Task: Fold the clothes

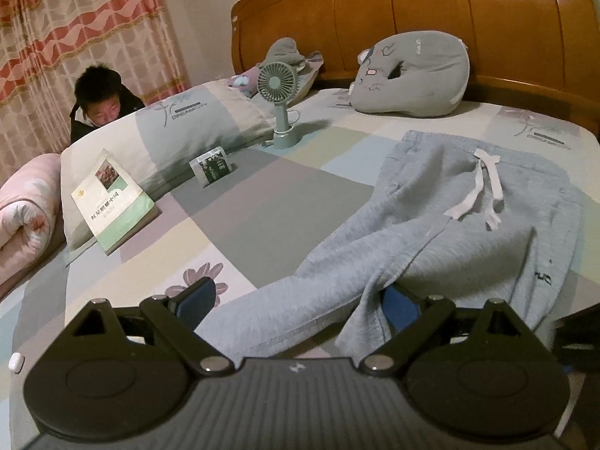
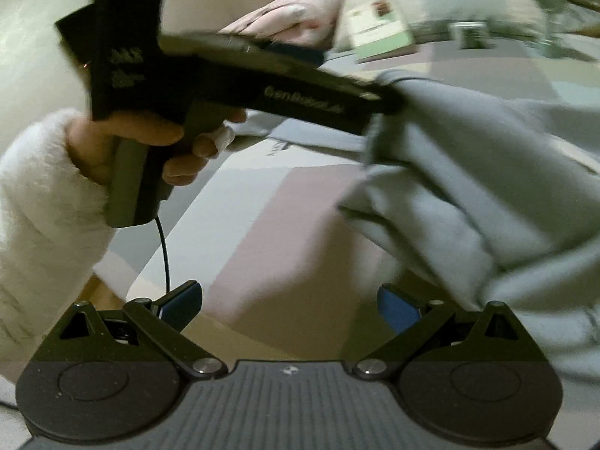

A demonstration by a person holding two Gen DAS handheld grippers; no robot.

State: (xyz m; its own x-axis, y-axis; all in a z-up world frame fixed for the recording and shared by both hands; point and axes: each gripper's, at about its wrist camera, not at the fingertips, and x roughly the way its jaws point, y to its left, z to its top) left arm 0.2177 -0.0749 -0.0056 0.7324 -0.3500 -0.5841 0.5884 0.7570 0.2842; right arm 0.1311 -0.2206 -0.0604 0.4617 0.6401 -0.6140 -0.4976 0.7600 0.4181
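Note:
Grey sweatpants (image 1: 468,225) with a white drawstring (image 1: 483,191) lie spread on the patchwork bed sheet (image 1: 262,202), waist toward the headboard. One leg runs down between the fingers of my left gripper (image 1: 298,303), which is open, its blue pads on either side of the cloth. In the right wrist view the pants (image 2: 468,172) bunch at the right and drape close over the right finger. My right gripper (image 2: 288,307) is open over bare sheet. A hand (image 2: 150,138) in a white fluffy sleeve holds the left gripper (image 2: 378,101), whose tip meets the cloth.
A green desk fan (image 1: 279,86), a small packet (image 1: 212,167), a book (image 1: 112,206) against a pillow (image 1: 180,123) and a grey plush cushion (image 1: 412,71) sit toward the wooden headboard (image 1: 412,0). A rolled pink quilt (image 1: 26,206) lies left. A person (image 1: 99,101) crouches behind the pillow.

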